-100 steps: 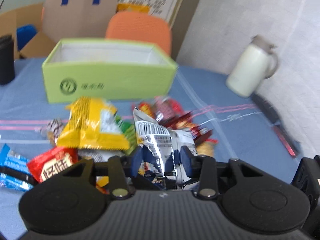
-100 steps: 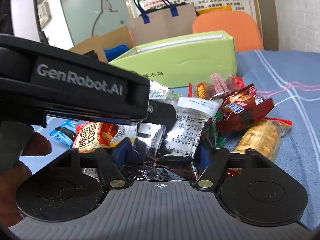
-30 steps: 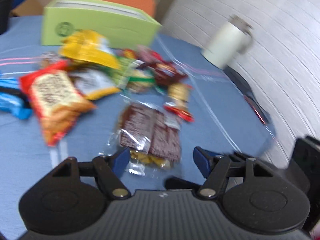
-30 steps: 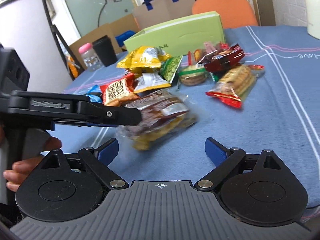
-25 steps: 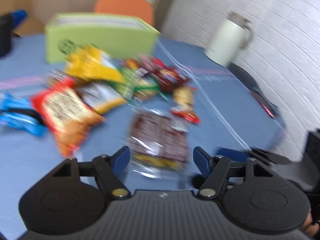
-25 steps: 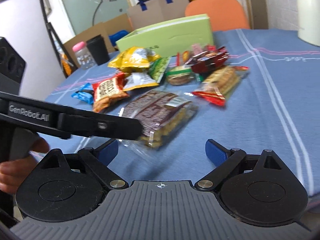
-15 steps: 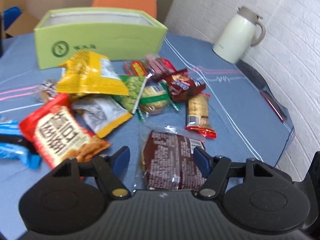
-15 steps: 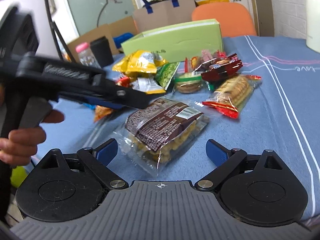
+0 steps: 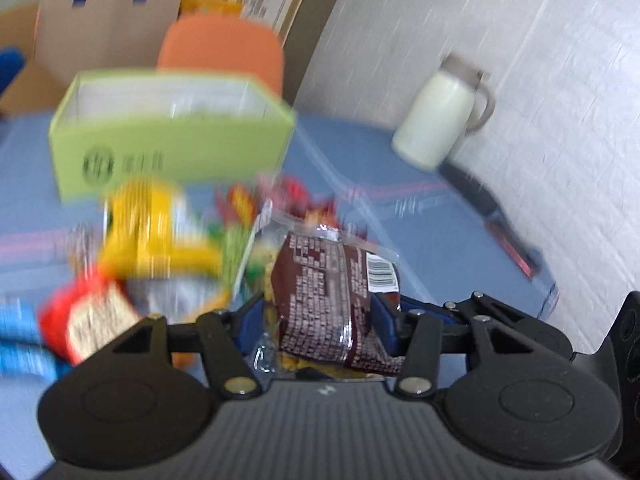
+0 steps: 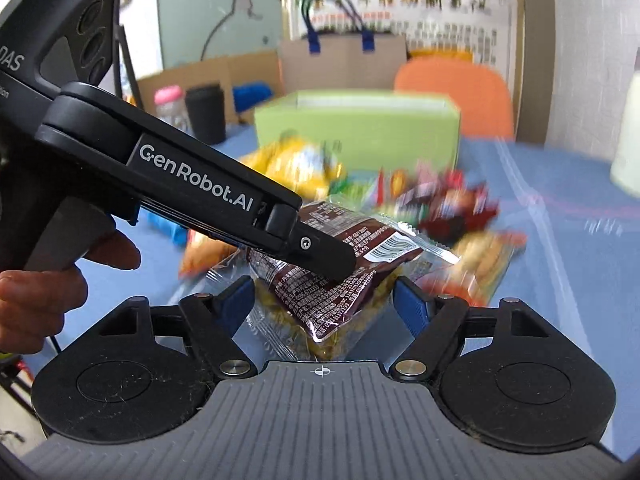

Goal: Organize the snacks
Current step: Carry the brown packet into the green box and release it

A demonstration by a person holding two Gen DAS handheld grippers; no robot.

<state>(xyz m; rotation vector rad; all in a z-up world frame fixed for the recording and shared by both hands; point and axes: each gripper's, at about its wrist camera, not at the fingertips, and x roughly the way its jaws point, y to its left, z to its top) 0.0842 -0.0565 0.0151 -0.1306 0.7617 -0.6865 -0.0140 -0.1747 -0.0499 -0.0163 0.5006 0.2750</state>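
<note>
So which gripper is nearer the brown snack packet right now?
Left. The left gripper, jaws just closed in, pinches the brown snack packet from both sides. The right gripper straddles the packet's near end, jaws also closing, with a gap showing on one side.

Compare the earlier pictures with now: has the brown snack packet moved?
Yes. The brown snack packet lay flat on the blue tablecloth; now it is lifted off it, between the left gripper pads, toward the green box.
</note>
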